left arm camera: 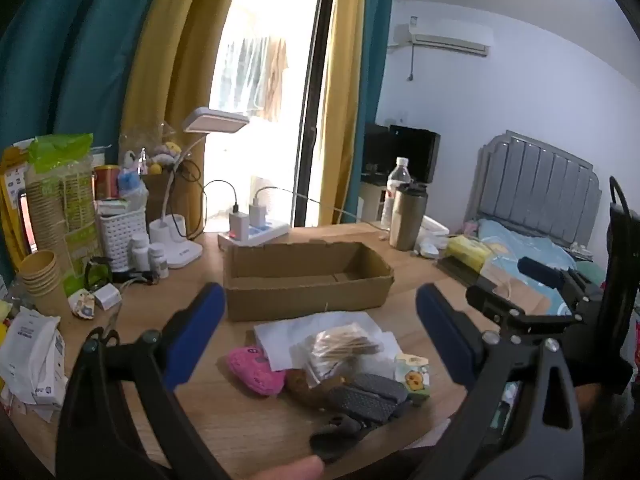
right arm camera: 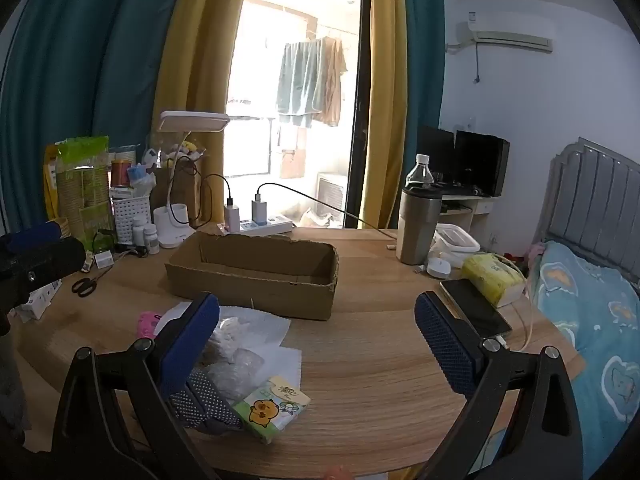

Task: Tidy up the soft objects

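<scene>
An open cardboard box (left arm camera: pixel 304 280) stands mid-table; it also shows in the right wrist view (right arm camera: pixel 256 276) and looks empty. In front of it lies a pile: a pink soft toy (left arm camera: pixel 254 370), a clear bag of cotton swabs (left arm camera: pixel 344 346), grey dotted fabric (left arm camera: pixel 366 398), a small tissue pack with a duck (left arm camera: pixel 414 372) (right arm camera: pixel 274 406), and white paper (left arm camera: pixel 316 328). My left gripper (left arm camera: pixel 320 332) is open and empty above the pile. My right gripper (right arm camera: pixel 320 340) is open and empty, right of the pile, over bare wood.
The table's left side holds paper cups (left arm camera: pixel 42 276), a white basket (left arm camera: pixel 120 236), a lamp (left arm camera: pixel 180 240), scissors (right arm camera: pixel 86 284) and a power strip (left arm camera: pixel 256 234). A steel tumbler (right arm camera: pixel 418 226), a phone (right arm camera: pixel 476 308) and a yellow tissue pack (right arm camera: pixel 492 278) are on the right. A bed (right arm camera: pixel 592 320) is beyond.
</scene>
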